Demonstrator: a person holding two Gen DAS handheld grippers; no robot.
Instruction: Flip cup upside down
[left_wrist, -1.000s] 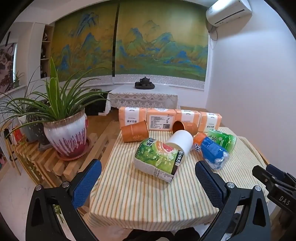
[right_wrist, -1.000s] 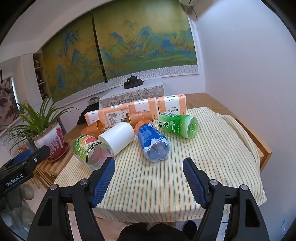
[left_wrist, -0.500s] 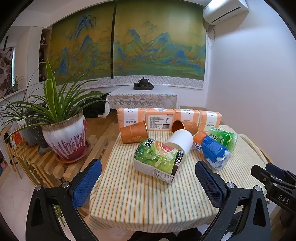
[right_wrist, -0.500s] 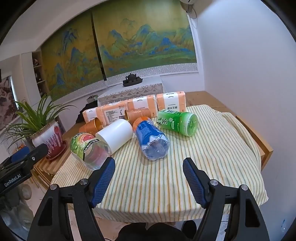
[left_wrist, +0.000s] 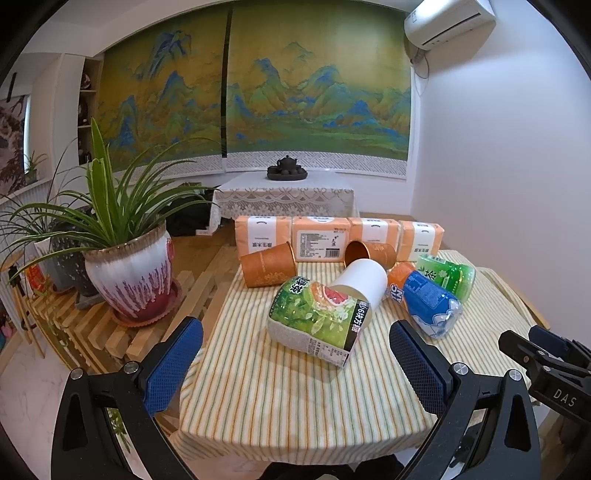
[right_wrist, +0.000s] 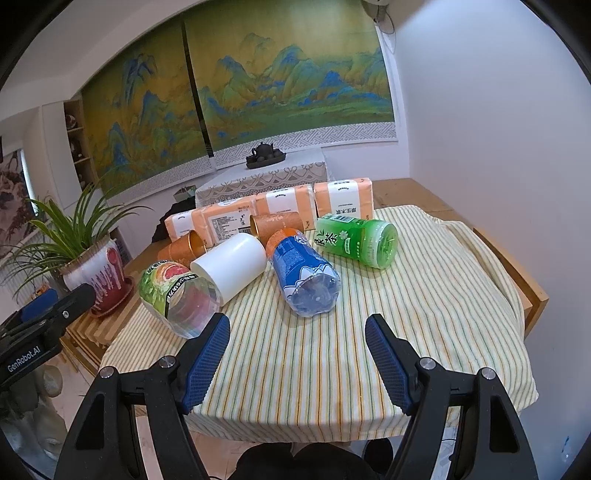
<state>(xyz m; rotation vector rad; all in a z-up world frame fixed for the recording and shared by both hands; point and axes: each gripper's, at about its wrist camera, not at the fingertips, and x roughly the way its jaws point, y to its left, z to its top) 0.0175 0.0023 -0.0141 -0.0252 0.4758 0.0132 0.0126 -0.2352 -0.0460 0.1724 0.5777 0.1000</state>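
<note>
Cup (left_wrist: 360, 282), white, on its side on the striped desk (left_wrist: 280, 387); likely light and crushable, best gripped mid-wall; both jaws wide, empty.

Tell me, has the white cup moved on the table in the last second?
No. The white cup lies on its side, wedged between the grapefruit bottle and blue bottle, just as before; only the camera view shifted slightly.

Both fisheye cameras are looking forward and slightly down from just off the near edge of the table (left_wrist: 280, 398), the left one sitting leftward, the right one rightward; both are sharing the tabletop clutter and the mural wall (right_wrist: 288, 92).
</note>
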